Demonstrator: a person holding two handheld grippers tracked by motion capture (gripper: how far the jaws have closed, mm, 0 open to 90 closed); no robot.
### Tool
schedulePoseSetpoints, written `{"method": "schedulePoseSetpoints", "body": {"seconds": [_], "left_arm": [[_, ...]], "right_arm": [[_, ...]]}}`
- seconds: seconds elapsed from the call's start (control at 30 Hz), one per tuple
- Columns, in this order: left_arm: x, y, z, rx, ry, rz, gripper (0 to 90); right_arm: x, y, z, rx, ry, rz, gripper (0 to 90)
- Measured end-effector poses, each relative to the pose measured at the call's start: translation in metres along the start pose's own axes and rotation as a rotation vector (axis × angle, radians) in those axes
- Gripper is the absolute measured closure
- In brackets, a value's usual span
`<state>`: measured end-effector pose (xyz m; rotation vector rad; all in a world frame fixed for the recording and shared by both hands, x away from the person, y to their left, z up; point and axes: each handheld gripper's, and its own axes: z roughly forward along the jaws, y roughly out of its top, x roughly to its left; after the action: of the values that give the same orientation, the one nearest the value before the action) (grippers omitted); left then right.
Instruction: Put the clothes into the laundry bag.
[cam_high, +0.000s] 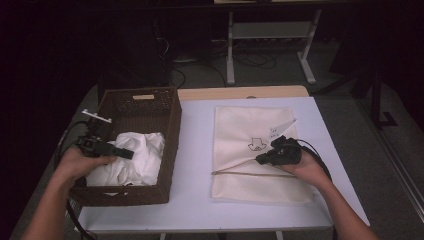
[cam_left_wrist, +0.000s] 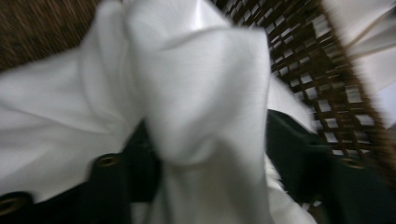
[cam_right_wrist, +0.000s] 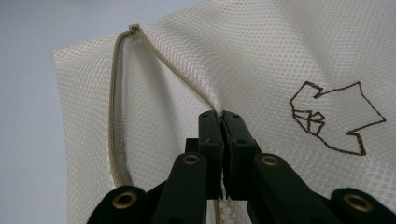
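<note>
A brown wicker basket (cam_high: 172, 115) stands at the table's left, holding a crumpled white cloth (cam_high: 142, 150). My left gripper (cam_high: 125, 154) reaches into it. In the left gripper view a bunch of the white cloth (cam_left_wrist: 201, 70) rises between the jaws of my left gripper (cam_left_wrist: 210, 140), which looks shut on it. A cream mesh bag (cam_high: 250, 125) with a brown embroidered figure (cam_high: 256, 145) lies flat at the right. My right gripper (cam_high: 260, 159) is shut on the mesh bag (cam_right_wrist: 280, 56) at its zipper (cam_right_wrist: 114, 116) edge, with its tips (cam_right_wrist: 222, 114) pressed together on the fabric.
The white table (cam_high: 195, 150) has bare room between basket and bag and along its front edge. The basket wall (cam_left_wrist: 327, 84) runs close to the left gripper's right side. Beyond the far edge are a dark floor, cables and a metal stand (cam_high: 270, 45).
</note>
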<state>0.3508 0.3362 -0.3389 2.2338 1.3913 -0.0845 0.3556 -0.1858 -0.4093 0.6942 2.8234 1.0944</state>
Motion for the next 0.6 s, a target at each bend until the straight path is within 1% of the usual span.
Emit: {"method": "schedulePoseSetpoints", "body": {"seconds": [0.03,0.07,0.1,0.13,0.17,0.2,0.23,0.27,0.3,0.33,0.37,0.4,0.43,0.5,0.53,0.57,0.6], "left_arm": [[-0.001,0.005,0.014,0.054,0.053,0.014,34.6],[-0.001,0.005,0.014,0.054,0.053,0.014,33.5],[-0.001,0.008,0.025,0.1,0.086,0.018,33.5],[0.0,0.008,0.04,0.135,0.104,0.004,30.1],[0.0,0.008,0.04,0.135,0.104,0.004,30.6],[0.0,0.007,0.05,0.151,0.119,0.008,30.6],[0.0,0.006,0.056,0.161,0.136,0.022,34.7],[0.0,0.006,0.058,0.157,0.156,0.029,34.7],[0.001,0.005,0.059,0.154,0.175,0.039,40.5],[0.001,0.004,0.06,0.151,0.181,0.048,46.4],[0.0,0.004,0.059,0.155,0.202,0.069,56.4],[0.0,0.004,0.059,0.155,0.202,0.069,61.7],[0.0,0.004,0.059,0.155,0.201,0.068,61.7],[-0.002,0.006,0.059,0.16,0.205,0.064,72.1],[-0.003,0.006,0.059,0.159,0.205,0.058,74.1],[-0.002,0.006,0.057,0.153,0.195,0.048,76.3],[0.001,0.004,0.052,0.128,0.16,0.026,77.0]], "right_arm": [[0.001,0.0,-0.001,-0.003,-0.003,-0.004,86.8],[0.001,0.0,-0.001,-0.003,-0.003,-0.004,86.8],[0.001,0.0,-0.001,-0.001,-0.003,-0.005,86.7],[0.002,0.0,-0.001,0.005,-0.006,-0.008,86.7],[0.002,0.0,-0.001,0.008,-0.008,-0.009,86.7],[0.002,0.0,-0.001,0.008,-0.008,-0.009,86.7],[0.003,0.0,0.0,0.01,-0.009,-0.011,86.7],[0.003,0.0,0.0,0.01,-0.009,-0.011,86.7],[0.003,0.0,0.0,0.01,-0.009,-0.011,86.7],[0.003,0.001,0.0,0.01,-0.009,-0.009,86.7],[0.003,0.001,0.0,0.011,-0.011,-0.009,86.7],[0.003,0.001,0.0,0.011,-0.011,-0.009,86.7],[0.003,0.001,0.0,0.011,-0.012,-0.013,86.7],[0.004,0.002,-0.001,0.009,-0.017,-0.015,86.7],[0.004,0.002,-0.001,0.006,-0.017,-0.018,86.6],[0.005,0.002,-0.001,0.005,-0.018,-0.02,86.7],[0.005,0.002,-0.001,0.006,-0.019,-0.018,86.6]]}}
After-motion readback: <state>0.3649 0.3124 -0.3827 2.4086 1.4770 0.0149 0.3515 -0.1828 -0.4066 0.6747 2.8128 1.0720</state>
